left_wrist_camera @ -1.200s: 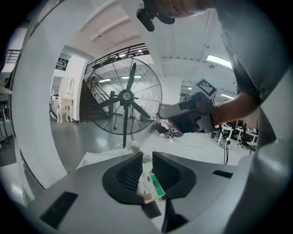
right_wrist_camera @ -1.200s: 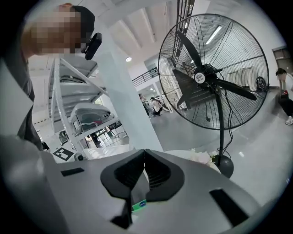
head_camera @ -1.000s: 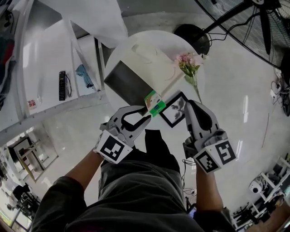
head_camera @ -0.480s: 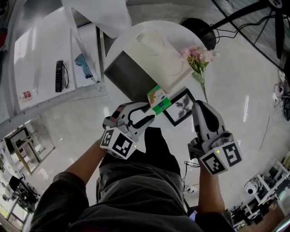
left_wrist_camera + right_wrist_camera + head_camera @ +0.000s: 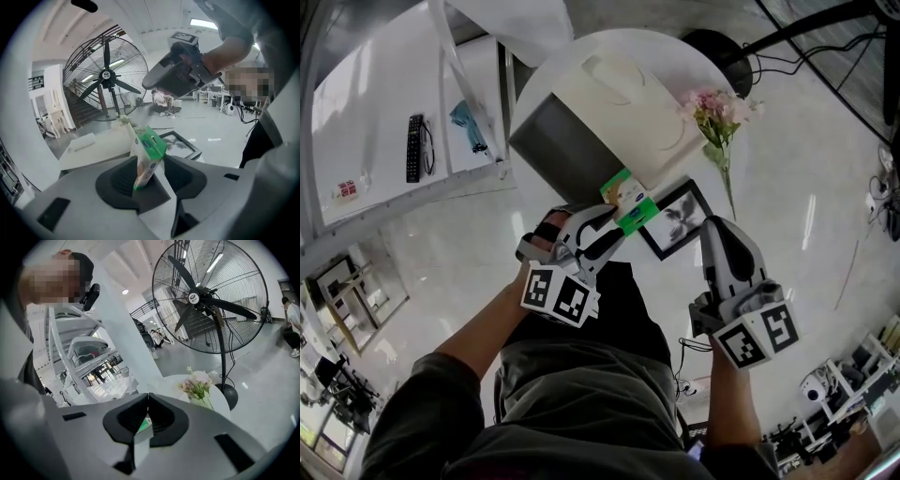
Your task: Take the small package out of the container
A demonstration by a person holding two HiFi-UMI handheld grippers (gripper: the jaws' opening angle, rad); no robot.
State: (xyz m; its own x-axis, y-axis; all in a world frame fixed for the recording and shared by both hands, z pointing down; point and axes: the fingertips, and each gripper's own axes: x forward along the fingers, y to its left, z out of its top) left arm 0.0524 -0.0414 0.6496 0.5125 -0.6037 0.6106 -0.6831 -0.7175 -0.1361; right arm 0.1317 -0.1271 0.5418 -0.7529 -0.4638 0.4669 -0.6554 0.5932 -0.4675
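Left tongs (image 5: 151, 163) just spread round small package (image 5: 148, 146) (right tongs (image 5: 149, 395) pressed together)

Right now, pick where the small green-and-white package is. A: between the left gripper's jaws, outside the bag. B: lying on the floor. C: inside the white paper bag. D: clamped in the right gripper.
A: the package stands between the jaws of the left gripper, which have just been opening and stand wide, beside the paper bag, not in it.
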